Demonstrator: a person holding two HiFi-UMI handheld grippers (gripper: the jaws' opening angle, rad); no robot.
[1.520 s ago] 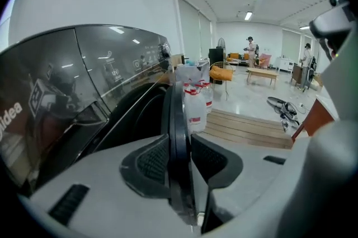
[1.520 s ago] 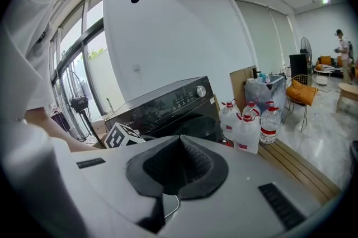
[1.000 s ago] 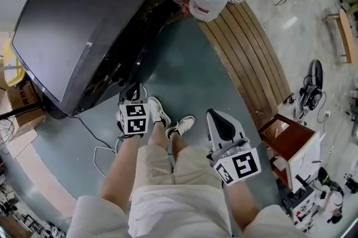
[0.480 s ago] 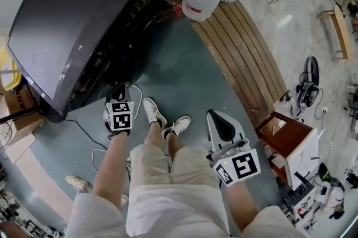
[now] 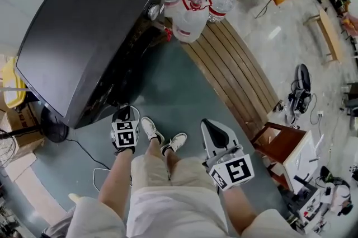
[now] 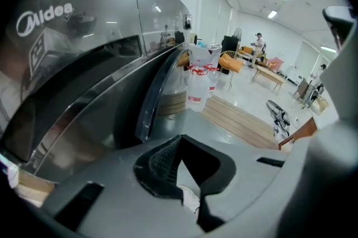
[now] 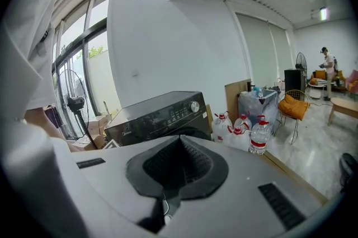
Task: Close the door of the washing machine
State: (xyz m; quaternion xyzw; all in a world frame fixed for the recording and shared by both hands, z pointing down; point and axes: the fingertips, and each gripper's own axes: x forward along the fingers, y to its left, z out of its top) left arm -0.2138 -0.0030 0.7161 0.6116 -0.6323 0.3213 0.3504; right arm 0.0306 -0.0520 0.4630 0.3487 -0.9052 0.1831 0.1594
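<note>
The dark grey washing machine (image 5: 84, 35) stands at the upper left of the head view, seen from above. My left gripper (image 5: 124, 113) hangs low beside its front, shut with nothing between the pads. In the left gripper view (image 6: 179, 141) the machine's glossy front (image 6: 84, 63) fills the left side, and the door's curved dark rim (image 6: 150, 98) lies close against it. I cannot tell whether it is latched. My right gripper (image 5: 214, 129) is held over the floor to the right of the person's legs, away from the machine. It is shut and empty (image 7: 180, 144) and points at the machine (image 7: 162, 113).
Several large water bottles (image 5: 190, 13) stand by the machine's right corner. A wooden slat platform (image 5: 235, 71) runs diagonally across the floor. A brown box (image 5: 279, 144) sits to the right. A black cable (image 5: 84, 144) lies by the machine's base, and the person's white shoes (image 5: 162, 139) are between the grippers.
The view has pulled back, so more of the machine's top shows. My left gripper has drawn slightly away from the machine's front. The right gripper has stayed beside the right leg.
</note>
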